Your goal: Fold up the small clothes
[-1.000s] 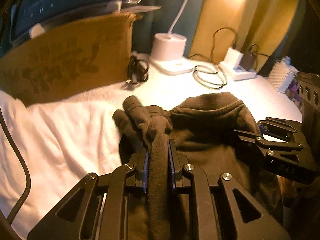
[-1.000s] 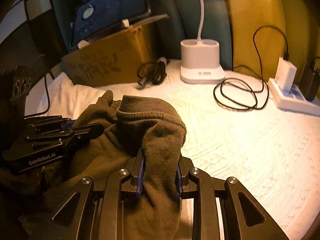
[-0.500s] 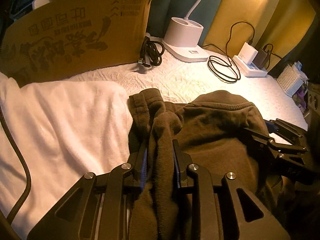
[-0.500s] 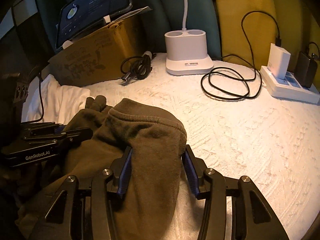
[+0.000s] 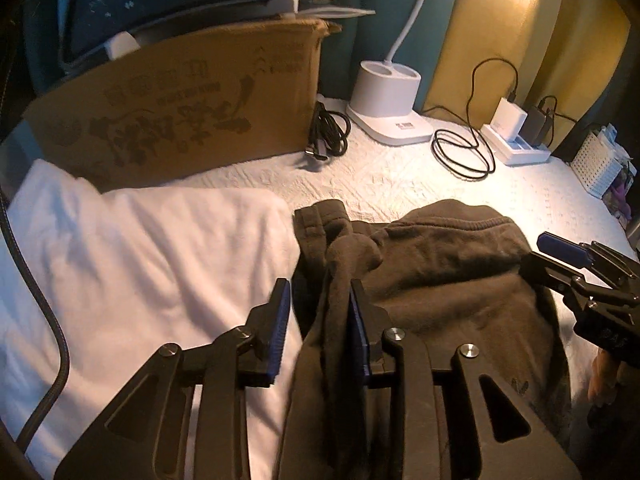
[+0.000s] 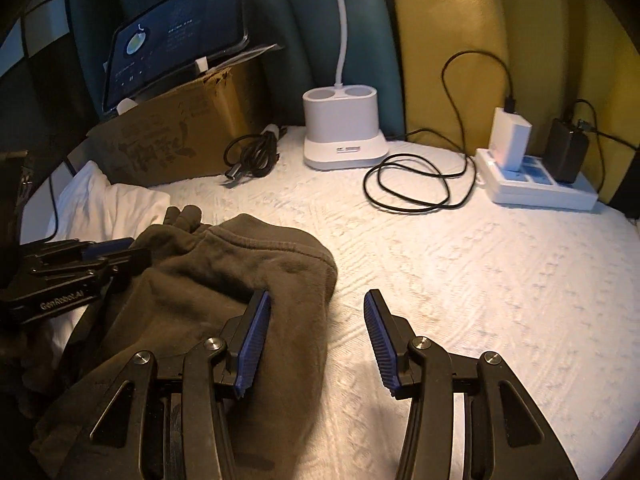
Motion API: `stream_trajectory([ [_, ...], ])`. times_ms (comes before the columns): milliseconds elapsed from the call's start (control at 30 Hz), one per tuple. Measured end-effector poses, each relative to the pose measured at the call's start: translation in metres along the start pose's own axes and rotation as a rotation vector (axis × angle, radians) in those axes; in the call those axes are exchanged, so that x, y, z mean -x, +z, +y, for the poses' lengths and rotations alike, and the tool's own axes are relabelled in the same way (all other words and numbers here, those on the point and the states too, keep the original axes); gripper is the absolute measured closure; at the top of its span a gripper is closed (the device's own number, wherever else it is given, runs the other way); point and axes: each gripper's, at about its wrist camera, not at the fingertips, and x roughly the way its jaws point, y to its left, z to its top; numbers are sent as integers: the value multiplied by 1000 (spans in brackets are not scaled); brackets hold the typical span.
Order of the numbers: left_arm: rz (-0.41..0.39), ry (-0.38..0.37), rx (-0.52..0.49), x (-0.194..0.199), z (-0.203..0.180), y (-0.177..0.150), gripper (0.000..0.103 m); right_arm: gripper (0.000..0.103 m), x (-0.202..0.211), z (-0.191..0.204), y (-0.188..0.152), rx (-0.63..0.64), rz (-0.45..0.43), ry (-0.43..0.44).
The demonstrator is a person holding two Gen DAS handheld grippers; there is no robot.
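Dark olive-brown fleece, that's the garment (image 5: 448,276), bunched on the white textured bedspread (image 6: 480,264), and both grippers are right on it. In the left wrist view the left gripper (image 5: 318,320) has its jaws opening, and a ridge of the fabric stands up between them, lying against the right-hand blue pad (image 5: 357,328) while the other pad stands clear of the cloth. A white towel (image 5: 140,264) lies flat at nine o'clock of the garment, touching its edge.

Over to the right wrist view: the right gripper (image 6: 316,340) is parted wide, its jaws clamping nothing. The garment's ribbed hem sits at its ten o'clock, the fabric draped past the left-hand pad (image 6: 252,344), bare bedspread in the gap. At nine o'clock the left gripper's body shows the lettering "GenRobot.AI".

Further back, at twelve o'clock, a white lamp base (image 6: 342,140) with a small label too fine to read. At eleven, a cardboard box (image 6: 172,144) printed with dark characters I cannot make out, and a tablet (image 6: 176,36) leaning on top of it, screen lit, text illegible. A coiled black cable (image 6: 416,180) runs to a white power strip (image 6: 536,184) at two o'clock, chargers plugged in.
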Motion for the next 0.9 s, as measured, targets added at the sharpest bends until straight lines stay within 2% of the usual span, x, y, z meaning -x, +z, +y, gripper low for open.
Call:
stream_trajectory([
  [67, -10, 0, 6, 6, -1, -2, 55, 52, 6, 0, -2, -1, -5, -8],
  [133, -18, -21, 19, 14, -3, -4, 50, 52, 12, 1, -3, 0, -8, -15],
  [467, -57, -82, -2, 45, -37, -16, 50, 52, 47, 6, -15, 8, -44, -35],
  [900, -106, -105, -57, 83, -79, -33, 49, 52, 99, -2, -42, 10, -96, -76],
])
